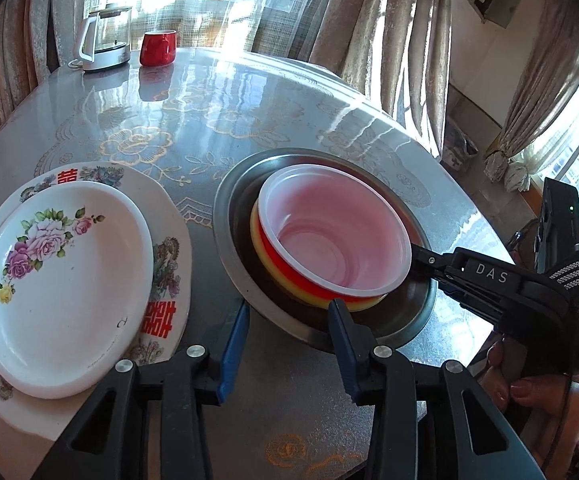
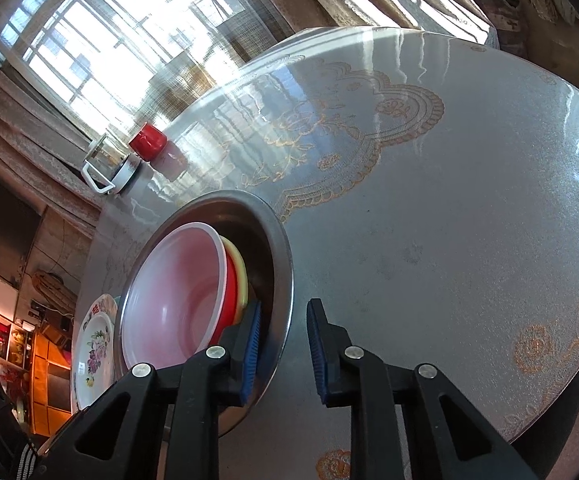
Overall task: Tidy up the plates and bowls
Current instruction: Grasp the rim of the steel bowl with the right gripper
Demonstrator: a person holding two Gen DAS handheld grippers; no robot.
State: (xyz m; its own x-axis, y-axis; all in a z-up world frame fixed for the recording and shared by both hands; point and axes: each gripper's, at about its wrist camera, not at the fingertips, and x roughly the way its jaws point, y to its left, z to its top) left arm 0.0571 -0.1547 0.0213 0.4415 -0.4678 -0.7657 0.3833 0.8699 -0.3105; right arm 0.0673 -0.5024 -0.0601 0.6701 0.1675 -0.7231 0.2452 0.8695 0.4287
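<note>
Steel basin (image 1: 225, 216), lower centre, sits astride both sets of narrowed fingers, left gripper (image 1: 289, 344) and right gripper (image 2: 285, 350); neither clamps it, so close evenly before lifting.

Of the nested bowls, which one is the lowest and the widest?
The metal bowl: it rests on the table and holds the yellow bowl and red bowl.

Left wrist camera sits low behind its own fingers (image 1: 343, 344), angled down across the table (image 1: 217, 120), close on the steel basin (image 1: 229, 216) just past the fingertips. Right wrist camera looks along its fingers (image 2: 321, 352) from the basin's (image 2: 285, 272) opposite side, rolled steeply, equally close. Both share basin, table, and far beyond the fingertips the red cup (image 1: 158, 48) by the window.
</note>
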